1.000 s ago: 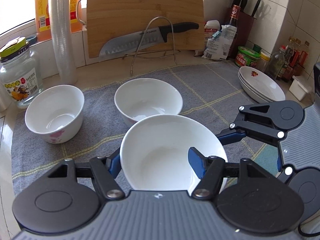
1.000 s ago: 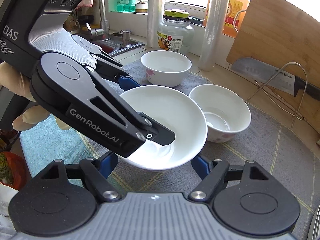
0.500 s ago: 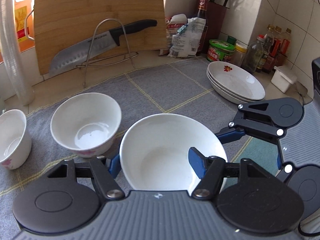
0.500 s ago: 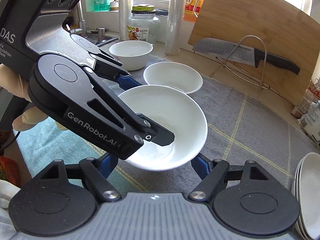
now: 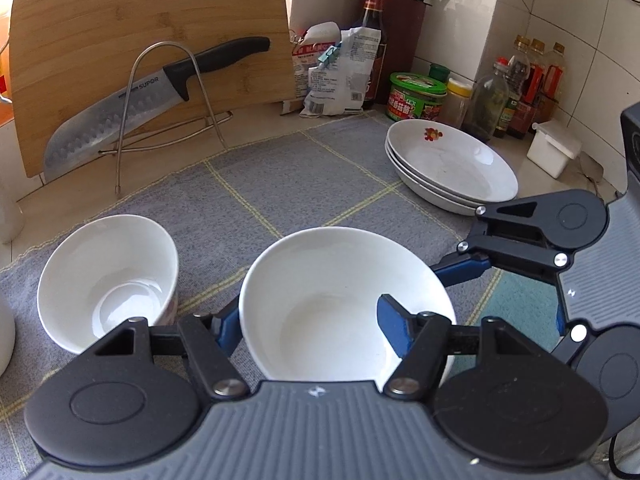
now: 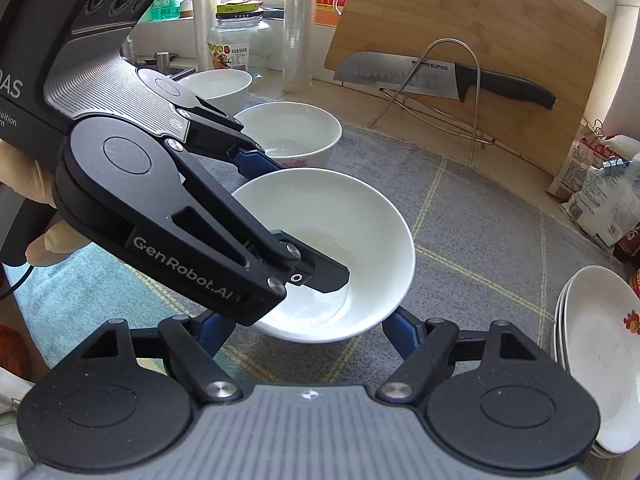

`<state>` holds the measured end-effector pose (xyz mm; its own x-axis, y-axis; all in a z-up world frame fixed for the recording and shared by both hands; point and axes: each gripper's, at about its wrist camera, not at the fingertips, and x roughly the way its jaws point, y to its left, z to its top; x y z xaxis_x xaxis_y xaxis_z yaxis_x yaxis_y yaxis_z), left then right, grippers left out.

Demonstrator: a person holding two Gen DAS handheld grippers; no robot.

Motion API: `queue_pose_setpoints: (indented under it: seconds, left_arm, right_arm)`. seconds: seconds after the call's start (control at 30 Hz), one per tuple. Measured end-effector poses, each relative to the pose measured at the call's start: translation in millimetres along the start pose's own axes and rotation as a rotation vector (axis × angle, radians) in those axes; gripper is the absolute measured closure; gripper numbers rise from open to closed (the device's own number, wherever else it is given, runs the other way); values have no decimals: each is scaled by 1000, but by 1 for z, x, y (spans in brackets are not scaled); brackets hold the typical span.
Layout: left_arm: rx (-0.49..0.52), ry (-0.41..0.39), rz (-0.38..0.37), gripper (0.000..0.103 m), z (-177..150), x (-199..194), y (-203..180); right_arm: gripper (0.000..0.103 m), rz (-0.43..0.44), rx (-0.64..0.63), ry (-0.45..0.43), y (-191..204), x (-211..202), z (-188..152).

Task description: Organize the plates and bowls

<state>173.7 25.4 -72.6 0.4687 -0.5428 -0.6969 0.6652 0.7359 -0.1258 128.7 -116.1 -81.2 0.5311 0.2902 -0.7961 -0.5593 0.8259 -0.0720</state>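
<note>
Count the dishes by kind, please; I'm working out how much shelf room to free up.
Bowls: 3 (held bowl, middle bowl, far bowl)
Plates: 3, in one stack
Total: 6

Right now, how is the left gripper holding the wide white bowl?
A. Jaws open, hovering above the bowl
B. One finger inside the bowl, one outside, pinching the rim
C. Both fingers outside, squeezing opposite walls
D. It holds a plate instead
B. In the right wrist view the left gripper has one black finger down inside the wide white bowl and its blue-padded finger outside the wall, clamped across the rim.
</note>
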Motion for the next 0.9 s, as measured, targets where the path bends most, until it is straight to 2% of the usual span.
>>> queue_pose_setpoints:
  seconds: [0.9]
  left_arm:
    - [-45,36,-25,35,3,18,3]
  right_arm:
    - [20,11,34,47,-7,9,1]
